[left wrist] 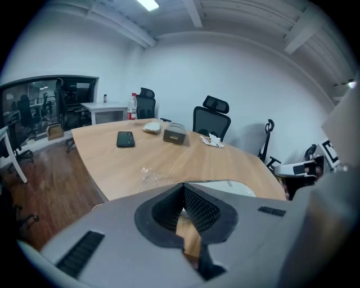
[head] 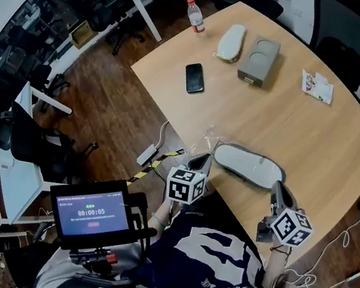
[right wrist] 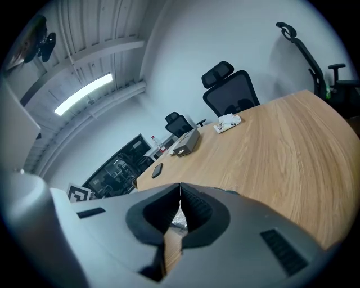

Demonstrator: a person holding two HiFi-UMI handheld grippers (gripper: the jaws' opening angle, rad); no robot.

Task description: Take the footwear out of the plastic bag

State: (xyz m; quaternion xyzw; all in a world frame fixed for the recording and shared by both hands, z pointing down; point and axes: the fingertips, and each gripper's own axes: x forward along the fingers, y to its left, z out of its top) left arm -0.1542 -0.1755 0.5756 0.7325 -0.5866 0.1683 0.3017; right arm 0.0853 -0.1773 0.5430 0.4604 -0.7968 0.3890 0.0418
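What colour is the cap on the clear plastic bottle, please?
The cap is red; the head view shows it best.

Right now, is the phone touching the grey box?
Apart. The head view shows a strip of bare table between the phone and the grey box; the left gripper view shows the same gap.

Even, cool light falls from ceiling strip lamps (right wrist: 84,93) above and ahead of the right gripper (right wrist: 180,185); shadows are soft. Fisheye bending and a dark vignette ring every picture. The left gripper (left wrist: 183,185) body blurs up close
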